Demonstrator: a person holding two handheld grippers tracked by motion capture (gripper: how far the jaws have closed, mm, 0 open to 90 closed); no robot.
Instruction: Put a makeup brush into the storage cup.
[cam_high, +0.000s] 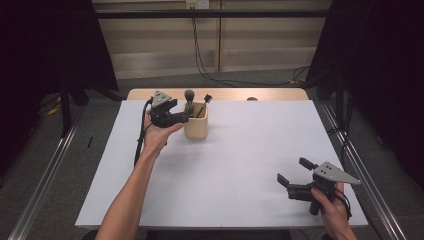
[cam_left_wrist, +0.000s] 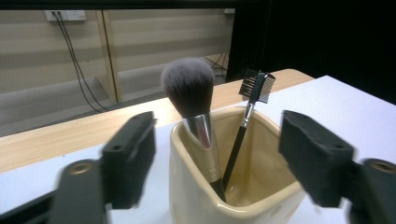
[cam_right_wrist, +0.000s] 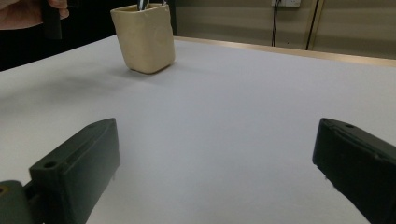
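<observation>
Cream cup (cam_left_wrist: 219, 186) btwn open left gripper (cam_left_wrist: 219, 154) jaws, untouched

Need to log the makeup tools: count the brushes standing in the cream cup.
2. A fluffy powder brush stands on the left of the cream cup in the left gripper view; a slim comb brush leans beside it on the right. The cup's bottom is partly hidden.

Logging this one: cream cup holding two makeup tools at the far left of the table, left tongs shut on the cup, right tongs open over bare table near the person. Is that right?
Not quite. The left tongs are open, not shut on the cream cup: the left gripper view shows their jaws spread to either side of it with gaps. The powder brush and brow comb stand inside, and the right tongs are open over bare table.
</observation>
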